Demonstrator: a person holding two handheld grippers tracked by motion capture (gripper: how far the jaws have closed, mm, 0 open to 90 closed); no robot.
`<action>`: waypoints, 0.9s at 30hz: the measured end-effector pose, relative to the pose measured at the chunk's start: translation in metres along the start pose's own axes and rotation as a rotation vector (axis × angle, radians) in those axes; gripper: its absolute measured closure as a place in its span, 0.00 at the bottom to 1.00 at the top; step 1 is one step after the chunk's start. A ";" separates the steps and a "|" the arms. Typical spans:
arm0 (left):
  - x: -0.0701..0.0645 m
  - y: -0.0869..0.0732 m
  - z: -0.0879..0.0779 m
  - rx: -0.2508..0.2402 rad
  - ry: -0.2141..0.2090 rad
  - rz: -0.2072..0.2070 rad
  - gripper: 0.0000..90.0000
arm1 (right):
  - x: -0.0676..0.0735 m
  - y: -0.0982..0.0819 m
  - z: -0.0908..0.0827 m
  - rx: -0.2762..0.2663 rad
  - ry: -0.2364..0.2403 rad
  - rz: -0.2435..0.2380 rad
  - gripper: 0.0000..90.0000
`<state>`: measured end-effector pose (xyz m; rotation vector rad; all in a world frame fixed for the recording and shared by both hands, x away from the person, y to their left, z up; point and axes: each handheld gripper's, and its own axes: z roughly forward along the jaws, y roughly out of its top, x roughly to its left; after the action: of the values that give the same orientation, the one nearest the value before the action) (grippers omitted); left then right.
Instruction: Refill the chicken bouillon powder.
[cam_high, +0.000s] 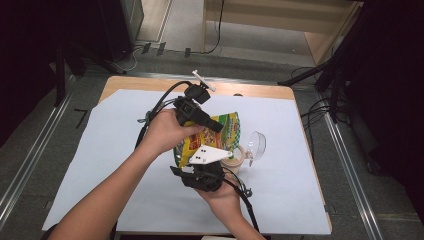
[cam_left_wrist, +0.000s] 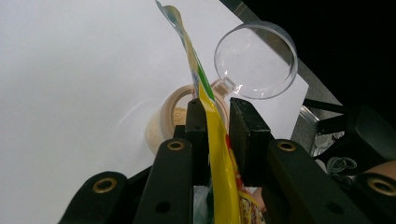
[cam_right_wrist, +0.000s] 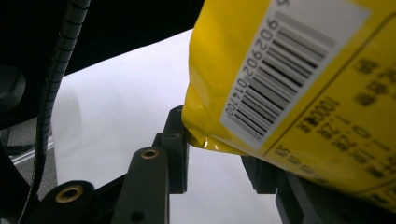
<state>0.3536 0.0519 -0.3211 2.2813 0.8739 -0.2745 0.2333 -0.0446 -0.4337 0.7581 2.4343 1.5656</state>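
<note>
A yellow snack bag (cam_high: 226, 131) hangs tilted above a round beige container (cam_high: 239, 159) whose clear lid (cam_high: 256, 144) is flipped open to the right. My left gripper (cam_high: 216, 126) comes in from the upper left and is shut on the bag. In the left gripper view both pads pinch the bag (cam_left_wrist: 219, 154) edge-on, with the container (cam_left_wrist: 169, 122), which has pale powder in it, and its lid (cam_left_wrist: 256, 59) below. My right gripper (cam_high: 198, 162) holds the bag's lower end from beneath. In the right gripper view the barcoded corner (cam_right_wrist: 280, 84) sits between the jaws of the right gripper (cam_right_wrist: 219, 151).
A white sheet (cam_high: 100, 165) covers the wooden table (cam_high: 150, 82). A small white stick-like item (cam_high: 203, 80) lies at the far edge. Black stands and cables ring the table in the dark surroundings.
</note>
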 end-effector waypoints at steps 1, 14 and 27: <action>0.000 0.000 0.000 0.002 0.001 0.002 0.87 | 0.000 0.000 0.000 -0.002 0.000 0.003 0.73; -0.001 0.003 0.001 0.007 0.005 0.006 0.87 | -0.001 0.001 -0.001 -0.008 0.002 0.013 0.74; -0.004 0.004 0.005 0.017 0.010 0.013 0.87 | -0.002 -0.003 -0.001 -0.011 -0.003 0.035 0.74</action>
<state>0.3533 0.0443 -0.3205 2.3056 0.8648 -0.2660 0.2338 -0.0467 -0.4359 0.8051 2.4209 1.5883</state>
